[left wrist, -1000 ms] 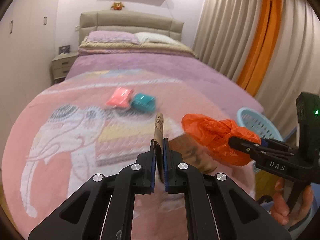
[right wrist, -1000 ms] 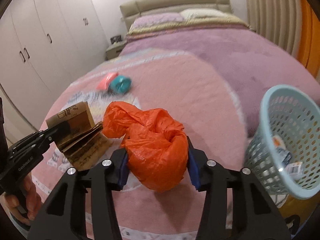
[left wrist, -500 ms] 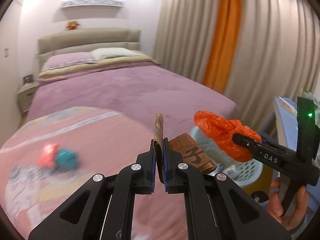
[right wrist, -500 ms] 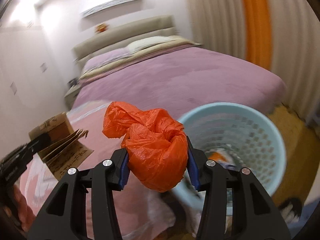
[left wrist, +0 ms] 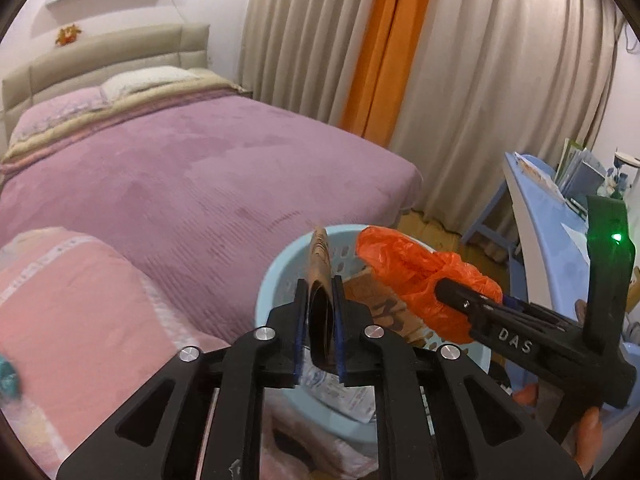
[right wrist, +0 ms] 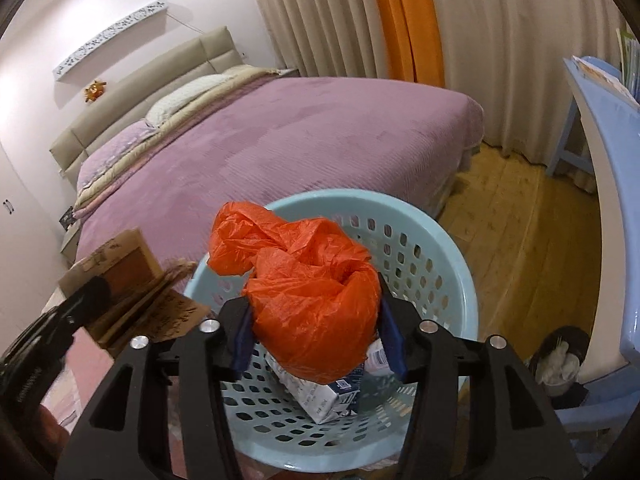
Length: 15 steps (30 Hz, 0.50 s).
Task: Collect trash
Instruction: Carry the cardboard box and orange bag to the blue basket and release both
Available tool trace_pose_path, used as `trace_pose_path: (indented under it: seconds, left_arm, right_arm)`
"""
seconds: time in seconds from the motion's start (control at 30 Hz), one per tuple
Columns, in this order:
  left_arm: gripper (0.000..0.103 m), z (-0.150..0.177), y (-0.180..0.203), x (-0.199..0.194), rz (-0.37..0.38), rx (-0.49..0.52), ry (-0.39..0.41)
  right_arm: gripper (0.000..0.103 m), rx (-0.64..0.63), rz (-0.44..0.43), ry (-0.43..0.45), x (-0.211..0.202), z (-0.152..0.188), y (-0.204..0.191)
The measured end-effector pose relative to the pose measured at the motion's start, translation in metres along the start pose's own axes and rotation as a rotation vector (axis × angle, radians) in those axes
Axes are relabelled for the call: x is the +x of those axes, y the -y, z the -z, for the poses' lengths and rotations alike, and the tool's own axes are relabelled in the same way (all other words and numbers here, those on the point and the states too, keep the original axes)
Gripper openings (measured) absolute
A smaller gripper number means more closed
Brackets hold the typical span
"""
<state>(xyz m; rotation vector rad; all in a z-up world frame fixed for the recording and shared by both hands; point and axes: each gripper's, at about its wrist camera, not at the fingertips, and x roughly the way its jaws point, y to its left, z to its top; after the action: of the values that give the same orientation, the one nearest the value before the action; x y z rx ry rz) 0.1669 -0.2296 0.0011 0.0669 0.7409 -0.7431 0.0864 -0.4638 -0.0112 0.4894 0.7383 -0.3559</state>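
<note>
The bed (left wrist: 208,168) fills the left and middle of both views, purple cover, with a pink blanket (left wrist: 80,312) at the lower left of the left view. Curtains (left wrist: 480,80) run along the top right, with an orange strip (left wrist: 384,48) among them. A blue tabletop (right wrist: 616,184) curves down the right edge, and there's wood floor (right wrist: 520,232) between it and the bed.

The basket (right wrist: 432,236), pale blue with holes, sits low in the middle of both views, just beside the bed's corner. A carton (right wrist: 320,396) and some paper bits lie in its bottom.

The orange bag (right wrist: 312,300) hangs right over the basket opening, dead centre in the right view. The right claw (right wrist: 316,340) has it between its fingers; its jaws have just been opening wider, but the blue pads look like they're touching the bag on both sides.

The cardboard (left wrist: 320,280), folded brown stuff, is in the left claw (left wrist: 318,320), centre of the left view, over the basket's near rim. Those jaws have just been opening a crack too, standing narrow with the cardboard between the pads and, far as I can see, touching them.

A hand (left wrist: 588,440) shows at the lower right under the right claw's handle.
</note>
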Motion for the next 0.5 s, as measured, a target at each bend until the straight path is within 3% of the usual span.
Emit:
trace_pose_path:
  seconds: [0.07, 0.13, 0.37, 0.5]
  left_arm:
    - [0.044, 0.002, -0.001, 0.004, 0.021, -0.002, -0.011]
    - [0.060, 0.005, -0.001, 0.004, 0.011, -0.001, -0.002]
    - [0.069, 0.016, -0.012, -0.024, 0.017, -0.024, 0.030]
    - [0.069, 0.020, -0.026, -0.045, 0.003, -0.049, 0.057]
  right_arm:
    - [0.061, 0.014, -0.006, -0.010, 0.003, 0.001, 0.003]
    - [0.062, 0.015, -0.002, -0.006, 0.003, 0.002, 0.006]
    - [0.062, -0.002, -0.016, 0.024, -0.006, 0.006, -0.007]
    - [0.062, -0.038, -0.034, 0.047, -0.019, 0.009, -0.025]
